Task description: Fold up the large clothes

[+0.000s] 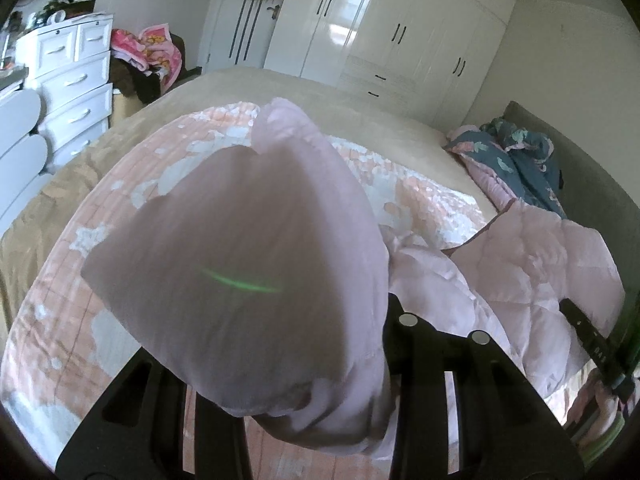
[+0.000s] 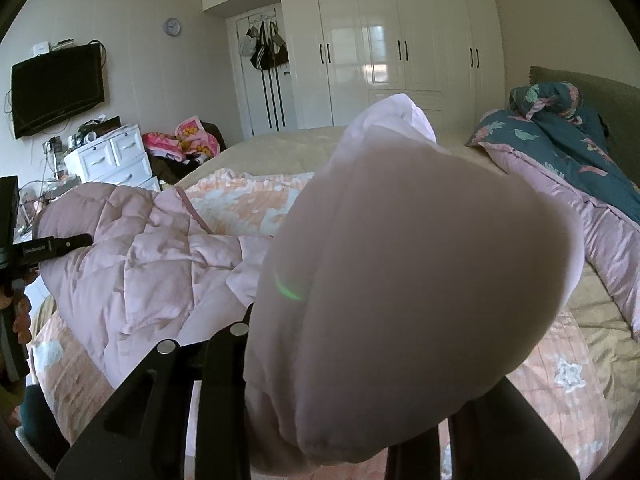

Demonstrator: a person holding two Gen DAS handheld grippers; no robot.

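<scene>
On the bed (image 1: 280,80), beside the blue quilt (image 2: 568,148), both the left gripper (image 1: 316,412) and right gripper (image 2: 340,432) pinch the pink quilted coat (image 1: 520,264), jaws nearly closed.

No legible text seen. White lettering is printed on the other gripper's black finger (image 2: 60,245), also caught in left-wrist view (image 1: 592,342), but too blurred to be read.

One pink quilted coat (image 2: 152,248), two tools (image 1: 320,392) (image 2: 340,420), one bed (image 1: 372,120), one wardrobe (image 2: 400,48), one television (image 2: 56,88)
</scene>
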